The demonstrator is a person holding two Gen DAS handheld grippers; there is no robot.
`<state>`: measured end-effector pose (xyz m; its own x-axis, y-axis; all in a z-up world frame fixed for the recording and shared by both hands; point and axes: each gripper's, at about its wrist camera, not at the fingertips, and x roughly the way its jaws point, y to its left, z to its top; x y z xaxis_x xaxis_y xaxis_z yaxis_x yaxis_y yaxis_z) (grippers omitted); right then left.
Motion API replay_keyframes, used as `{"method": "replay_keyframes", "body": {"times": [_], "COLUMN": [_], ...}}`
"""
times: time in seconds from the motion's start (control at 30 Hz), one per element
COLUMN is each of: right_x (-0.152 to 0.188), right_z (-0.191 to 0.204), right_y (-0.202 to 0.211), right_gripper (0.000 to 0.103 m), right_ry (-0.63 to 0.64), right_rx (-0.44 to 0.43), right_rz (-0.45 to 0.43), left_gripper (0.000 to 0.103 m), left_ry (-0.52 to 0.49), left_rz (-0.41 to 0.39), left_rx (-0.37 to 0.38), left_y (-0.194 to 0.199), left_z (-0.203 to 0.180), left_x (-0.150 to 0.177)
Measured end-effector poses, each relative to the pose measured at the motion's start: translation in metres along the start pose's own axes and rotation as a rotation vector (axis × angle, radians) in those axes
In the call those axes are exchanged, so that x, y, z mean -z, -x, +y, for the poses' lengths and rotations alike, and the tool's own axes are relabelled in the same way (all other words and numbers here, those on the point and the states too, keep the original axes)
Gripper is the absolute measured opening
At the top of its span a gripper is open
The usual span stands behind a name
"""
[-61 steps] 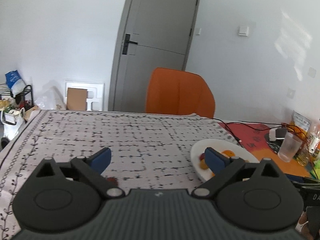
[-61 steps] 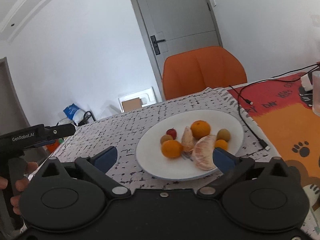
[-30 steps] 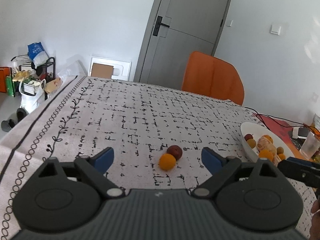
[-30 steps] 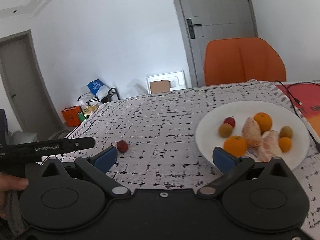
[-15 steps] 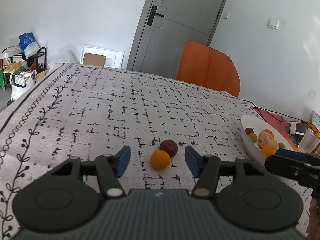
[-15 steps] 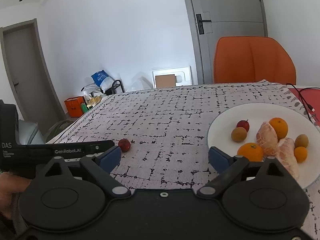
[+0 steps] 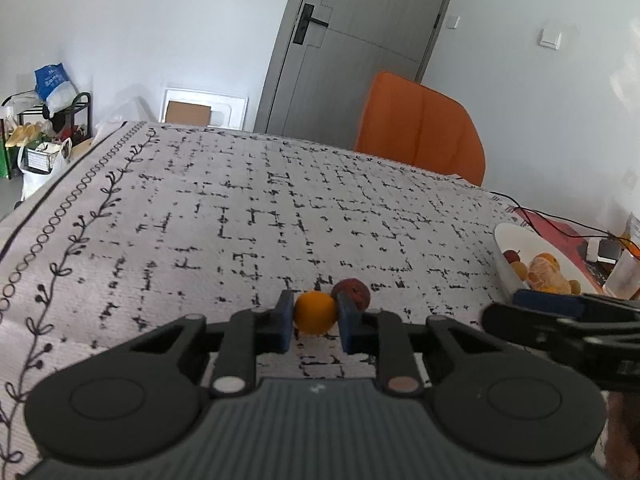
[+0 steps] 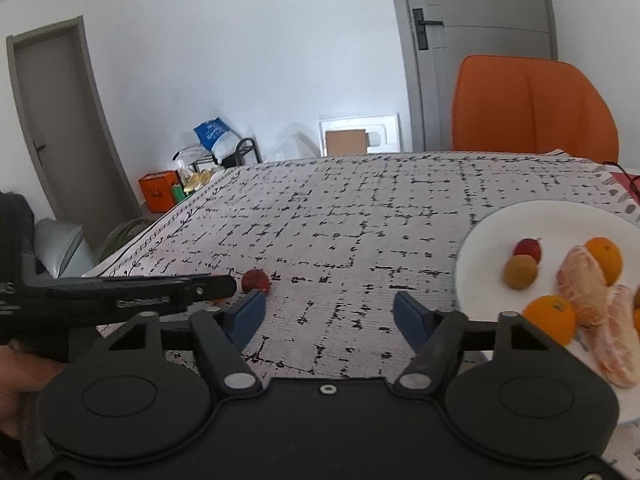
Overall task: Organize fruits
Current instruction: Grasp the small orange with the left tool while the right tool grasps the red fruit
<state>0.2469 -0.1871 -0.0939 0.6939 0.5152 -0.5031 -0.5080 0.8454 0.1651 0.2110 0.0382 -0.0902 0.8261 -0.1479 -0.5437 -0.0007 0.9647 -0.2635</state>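
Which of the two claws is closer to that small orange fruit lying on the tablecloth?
The left. The left claw is shut on the small orange fruit, pads against both its sides. The right claw is apart from it, open over bare tablecloth, toward the white plate.

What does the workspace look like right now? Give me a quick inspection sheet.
Surface: patterned tablecloth over the table.
Job's things: small orange pinched on the cloth; dark red fruit beside it; white plate with oranges, peeled segments and small fruits.
Clutter: clear cup past the plate.
Grippers: left claw has just closed on the small orange; right claw has been closing, nothing between its pads, above bare cloth.
Cables: black cable over the red mat.
Surroundings: orange chair, grey door, bags and rack on the floor.
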Motion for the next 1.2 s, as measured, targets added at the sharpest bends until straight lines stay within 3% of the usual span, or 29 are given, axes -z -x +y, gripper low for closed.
{"method": "replay_keyframes", "body": {"times": [0.67, 1.03, 1.07, 1.2], "right_x": [-0.008, -0.011, -0.011, -0.011], "right_z": [0.036, 0.056, 0.06, 0.07], "right_y": [-0.047, -0.07, -0.072, -0.077], "right_gripper": [0.054, 0.047, 0.045, 0.022], "right_ry": [0.069, 0.097, 0.105, 0.139], "right_rx": [-0.055, -0.024, -0.013, 0.015], "right_rz": [0.072, 0.089, 0.093, 0.093], "left_gripper": [0.021, 0.021, 0.021, 0.021], "left_ry": [0.041, 0.077, 0.081, 0.077], "left_rz": [-0.038, -0.056, -0.058, -0.063], "left_rx": [-0.108, -0.204, -0.216, -0.278], "left_y": [0.032, 0.045, 0.047, 0.049], "left_z": [0.041, 0.064, 0.064, 0.061], "left_x": [-0.003, -0.002, -0.001, -0.001]}}
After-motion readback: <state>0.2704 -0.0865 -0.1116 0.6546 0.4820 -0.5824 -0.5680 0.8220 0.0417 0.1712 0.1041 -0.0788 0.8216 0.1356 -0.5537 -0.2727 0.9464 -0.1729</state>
